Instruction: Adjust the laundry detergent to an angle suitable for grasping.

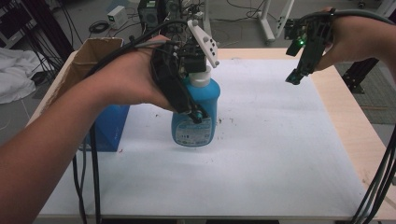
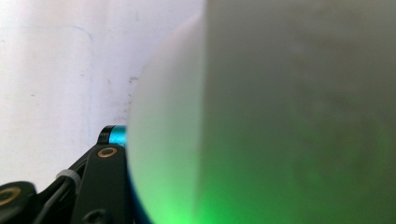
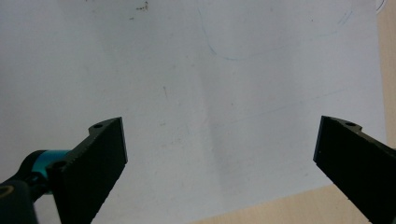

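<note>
Gripping the blue bottle (image 1: pixel 196 114) high up, right under its white cap (image 1: pixel 201 77), the left gripper (image 1: pixel 189 100) is clenching on it near the middle of the white surface (image 1: pixel 280 140), a little toward the left edge. From where I am standing I cannot tell whether the bottle's base is resting on the surface or hanging just above it. The danger is sitting in that grip: the jaws are pinching a rounded, slick body near its top, so the heavy lower part is likely wanting to swing or slide out if the hand is tilting or jerking. In the left gripper view the pale cap (image 2: pixel 280 116) is crowding the lens, so the person is judging the hold half blind. An open cardboard box (image 1: pixel 100 51) is waiting at the left edge, and a swinging bottle could be clipping its wall. The right gripper (image 1: pixel 299 74) is hovering over the far right corner, jaws spread wide with nothing between them, too far off to be catching a slip.
</note>
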`<action>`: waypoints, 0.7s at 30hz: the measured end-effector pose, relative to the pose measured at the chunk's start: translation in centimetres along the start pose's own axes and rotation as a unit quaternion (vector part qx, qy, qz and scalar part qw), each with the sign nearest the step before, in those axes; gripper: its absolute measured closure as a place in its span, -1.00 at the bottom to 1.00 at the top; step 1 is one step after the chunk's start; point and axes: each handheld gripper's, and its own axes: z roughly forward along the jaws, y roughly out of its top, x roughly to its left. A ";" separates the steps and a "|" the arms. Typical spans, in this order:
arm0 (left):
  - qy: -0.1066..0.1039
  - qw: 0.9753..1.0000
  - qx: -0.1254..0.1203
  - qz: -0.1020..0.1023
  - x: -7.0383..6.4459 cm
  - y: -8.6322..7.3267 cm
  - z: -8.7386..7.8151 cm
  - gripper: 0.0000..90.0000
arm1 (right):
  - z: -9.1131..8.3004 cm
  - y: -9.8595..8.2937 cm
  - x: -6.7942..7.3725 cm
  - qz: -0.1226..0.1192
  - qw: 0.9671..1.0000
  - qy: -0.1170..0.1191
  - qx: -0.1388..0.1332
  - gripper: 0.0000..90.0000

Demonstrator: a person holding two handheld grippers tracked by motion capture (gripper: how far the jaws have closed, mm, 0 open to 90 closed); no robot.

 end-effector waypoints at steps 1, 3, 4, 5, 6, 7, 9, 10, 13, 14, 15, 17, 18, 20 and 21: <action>-0.001 1.000 0.003 0.000 -0.1 -0.2 0.0 -0.03 | 0.0 0.2 0.0 0.002 1.000 0.001 0.001 -0.96; -0.003 1.000 0.002 0.004 -0.3 -0.7 -0.1 -0.03 | 0.1 0.7 0.0 -0.002 1.000 0.001 0.001 -0.96; -0.003 1.000 0.000 0.005 -0.4 -0.9 -0.2 -0.03 | 0.1 1.0 0.0 -0.003 1.000 0.002 0.001 -0.96; -0.004 1.000 -0.004 0.009 -0.4 -1.1 -0.3 -0.03 | 0.2 1.3 0.1 -0.006 1.000 0.002 0.001 -0.96; -0.006 1.000 -0.008 0.009 -0.5 -1.4 -0.4 -0.03 | 0.2 1.6 0.1 -0.010 1.000 0.003 0.003 -0.96; -0.008 1.000 -0.010 0.014 -0.6 -1.6 -0.4 -0.03 | 0.3 1.9 0.2 -0.013 1.000 0.003 0.005 -0.96; -0.012 1.000 -0.011 0.017 -0.8 -1.9 -0.6 -0.03 | 0.4 2.5 0.3 -0.021 1.000 0.003 0.006 -0.96; -0.015 1.000 -0.011 0.018 -0.8 -2.0 -0.7 -0.03 | 0.5 2.8 0.4 -0.024 1.000 0.003 0.006 -0.96; -0.023 0.999 -0.013 0.025 -1.1 -2.4 -0.8 -0.03 | 0.7 3.4 0.6 -0.029 1.000 0.003 0.006 -0.96; -0.023 0.999 -0.013 0.025 -1.1 -2.4 -0.8 -0.03 | 0.7 3.6 0.7 -0.028 1.000 0.004 0.006 -0.96; -0.031 0.998 -0.021 0.041 -1.2 -2.8 -0.8 -0.03 | 0.8 3.8 0.8 -0.030 1.000 0.002 0.006 -0.96; -0.036 0.997 -0.026 0.057 -1.4 -3.1 -0.7 -0.03 | 0.8 3.9 1.0 -0.034 0.999 0.003 0.007 -0.96; -0.038 0.997 -0.028 0.067 -1.5 -3.3 -0.6 -0.03 | 0.8 4.0 1.1 -0.032 0.999 0.003 0.008 -0.96; -0.040 0.996 -0.030 0.074 -1.5 -3.4 -0.6 -0.03 | 0.8 4.0 1.1 -0.035 0.999 0.002 0.009 -0.96; -0.044 0.995 -0.034 0.083 -1.6 -3.6 -0.4 -0.02 | 0.7 3.9 1.2 -0.032 0.999 0.001 0.009 -0.96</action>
